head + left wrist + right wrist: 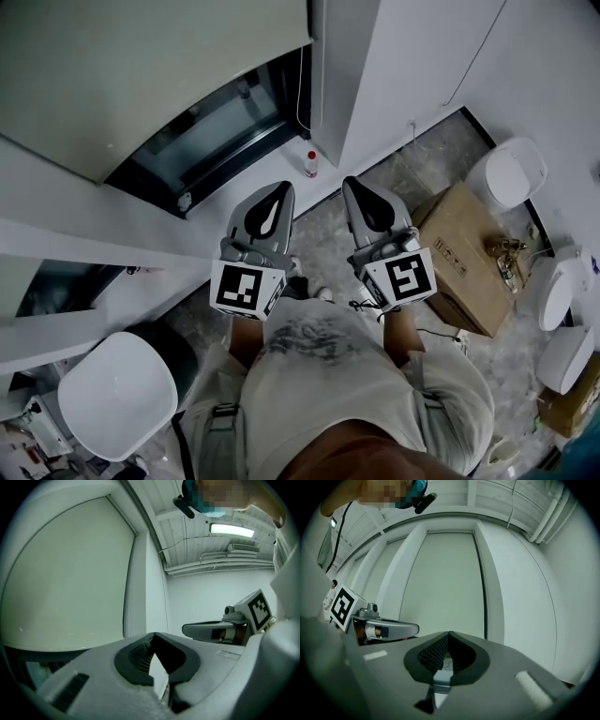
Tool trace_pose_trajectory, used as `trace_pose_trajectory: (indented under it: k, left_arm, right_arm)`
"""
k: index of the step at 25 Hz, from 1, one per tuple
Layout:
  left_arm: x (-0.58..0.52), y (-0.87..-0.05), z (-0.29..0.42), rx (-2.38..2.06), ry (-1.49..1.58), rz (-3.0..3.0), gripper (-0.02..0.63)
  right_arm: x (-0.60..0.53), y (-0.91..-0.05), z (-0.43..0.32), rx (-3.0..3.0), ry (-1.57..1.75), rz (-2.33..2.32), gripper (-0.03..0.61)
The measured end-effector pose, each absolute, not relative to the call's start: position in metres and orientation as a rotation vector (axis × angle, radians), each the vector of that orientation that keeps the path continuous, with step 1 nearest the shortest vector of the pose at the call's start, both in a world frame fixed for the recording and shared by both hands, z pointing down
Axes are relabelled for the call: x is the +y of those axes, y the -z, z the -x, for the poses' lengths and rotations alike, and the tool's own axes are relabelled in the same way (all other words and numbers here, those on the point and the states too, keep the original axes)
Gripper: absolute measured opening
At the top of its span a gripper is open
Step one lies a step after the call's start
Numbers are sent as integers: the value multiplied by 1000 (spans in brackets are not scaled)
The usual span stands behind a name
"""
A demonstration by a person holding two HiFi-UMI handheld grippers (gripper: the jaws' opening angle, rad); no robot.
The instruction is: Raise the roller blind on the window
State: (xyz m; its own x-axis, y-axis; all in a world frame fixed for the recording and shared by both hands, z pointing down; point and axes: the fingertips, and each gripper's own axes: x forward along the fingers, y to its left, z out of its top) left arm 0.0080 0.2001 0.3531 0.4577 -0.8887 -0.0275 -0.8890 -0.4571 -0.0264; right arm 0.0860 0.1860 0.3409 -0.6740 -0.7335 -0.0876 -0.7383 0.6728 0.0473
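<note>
Left tongs: clenched, tips meeting with nothing between them; aimed at the window.
Right tongs: likewise clenched and empty, just beside the left pair and level with it.
Roller blind: ahead of both tongs, apart from them. It hangs low over the window, a plain pale sheet.
Window glass: a dark strip showing under the blind's lower edge, ahead of the left tongs.
Thin cord: hangs at the blind's right edge, ahead of the tongs and between them.
Small bottle: white with a red cap, at the foot of the window frame just ahead of the tongs' tips.
Marker cubes: black-and-white square codes, no words.
Cardboard box: on the floor right of the right tongs. Its printed symbols are too small to read.
</note>
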Motion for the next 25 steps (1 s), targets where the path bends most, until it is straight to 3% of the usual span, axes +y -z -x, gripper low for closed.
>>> trace_pose_trajectory:
  k: [25]
  left_arm:
    - [59,-343,74,1443,-63,2811,5]
  right_arm:
    - [55,-328,-1,2812,-164,1478,8]
